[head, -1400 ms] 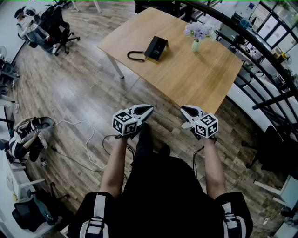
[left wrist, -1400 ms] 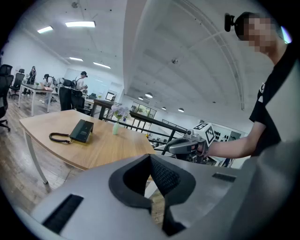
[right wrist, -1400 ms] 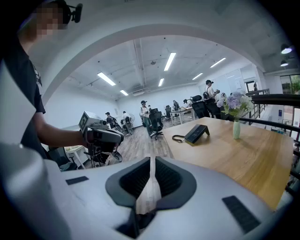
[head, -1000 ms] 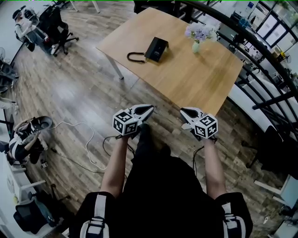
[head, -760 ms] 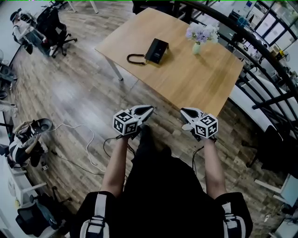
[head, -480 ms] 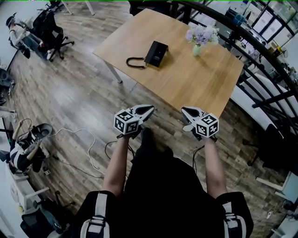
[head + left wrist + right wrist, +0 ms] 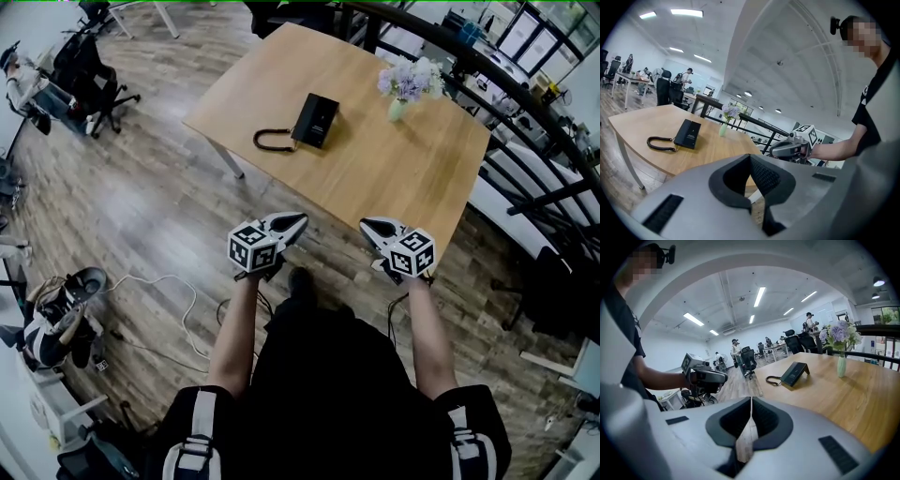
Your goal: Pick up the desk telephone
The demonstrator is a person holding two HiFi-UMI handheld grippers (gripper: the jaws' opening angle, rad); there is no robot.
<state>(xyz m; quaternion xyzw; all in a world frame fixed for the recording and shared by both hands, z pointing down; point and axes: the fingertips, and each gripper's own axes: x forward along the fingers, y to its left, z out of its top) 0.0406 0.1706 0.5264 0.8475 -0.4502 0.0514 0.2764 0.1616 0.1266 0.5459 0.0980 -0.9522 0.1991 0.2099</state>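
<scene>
The left gripper (image 7: 298, 221) and right gripper (image 7: 367, 225) are both closed with nothing between their jaws. In each gripper view the pads meet in a thin seam, and they have been closed like this through the last moments. The person holds them side by side at waist height, pointing forward and slightly down, with bare floor (image 7: 159, 187) under the left one and the table's near edge just ahead of the right one.

What has changed is the distance to the target. In the head view the phone (image 7: 315, 121) has slid down the frame towards the grippers, and the chairs at the upper left have drifted towards the corner. The grippers have kept the same place in front of the body. So the person has been walking up to the table (image 7: 394, 178) rather than reaching with the arms.

The phone lies flat on the far left part of the tabletop, well apart from both grippers. Its coiled cord (image 7: 272, 139) loops out beside it, and a vase (image 7: 397, 108) of flowers stands further right, clear of it.

For the task, I judge this to be the approach, with no pickup begun yet. The jaws will need to open before either gripper can take the phone, and the left gripper looks better lined up with it. The cord may drag as the phone lifts
</scene>
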